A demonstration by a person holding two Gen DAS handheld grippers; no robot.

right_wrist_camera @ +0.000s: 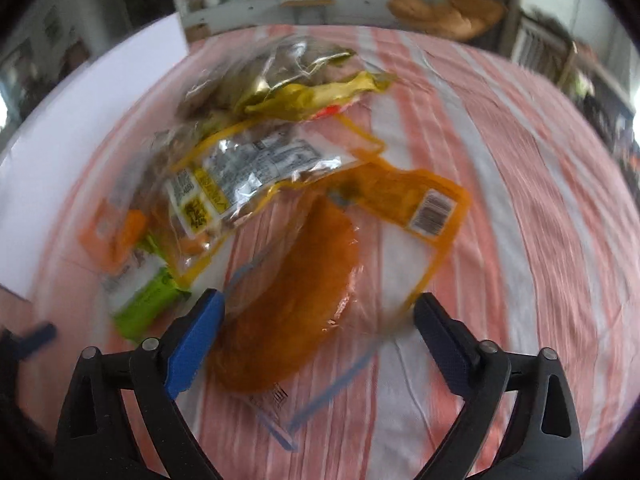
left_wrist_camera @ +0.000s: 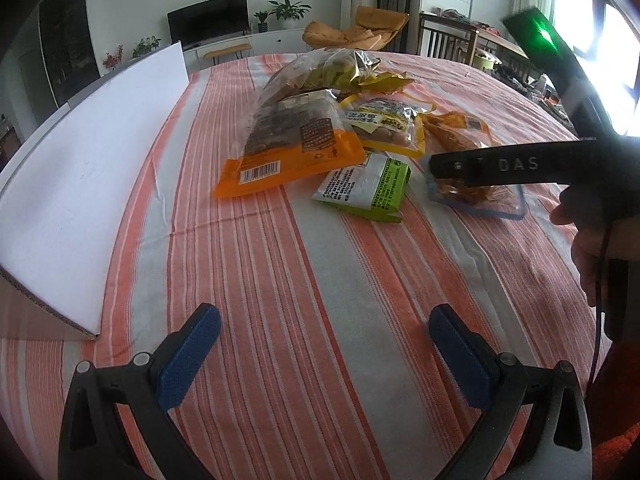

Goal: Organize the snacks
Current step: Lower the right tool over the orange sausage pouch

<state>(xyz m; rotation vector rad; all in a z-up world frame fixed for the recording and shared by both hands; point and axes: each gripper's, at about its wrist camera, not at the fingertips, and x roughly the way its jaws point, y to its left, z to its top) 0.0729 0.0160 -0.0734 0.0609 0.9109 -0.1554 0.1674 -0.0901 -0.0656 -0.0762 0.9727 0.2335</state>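
1. Right wrist view, blurred: the right gripper point(right_wrist_camera: 316, 316) hangs over a clear, blue-edged packet point(right_wrist_camera: 296, 320) holding a flat orange-brown snack. Its blue fingers point(right_wrist_camera: 192, 344) are spread wide, one at each side of the packet, gripping nothing.
2. The packet lies flat on the striped tablecloth point(right_wrist_camera: 500, 200), at the near edge of a loose pile of snack bags: a yellow-trimmed bag point(right_wrist_camera: 256, 172), an orange-trimmed bag point(right_wrist_camera: 412, 200) overlapping its far end, and a green packet point(right_wrist_camera: 140, 300) just beside it.
3. Left wrist view: the left gripper point(left_wrist_camera: 324, 344) waits wide apart and empty above bare cloth, well short of the pile. A white board point(left_wrist_camera: 88, 184) stands to the left.
4. Judgement: the packet looks light, thin and crinkly, with slippery film; the snack inside may crack under a hard squeeze.
5. Best hold is probably a sealed flat edge, pinched gently, since the body is too broad and flat to straddle.
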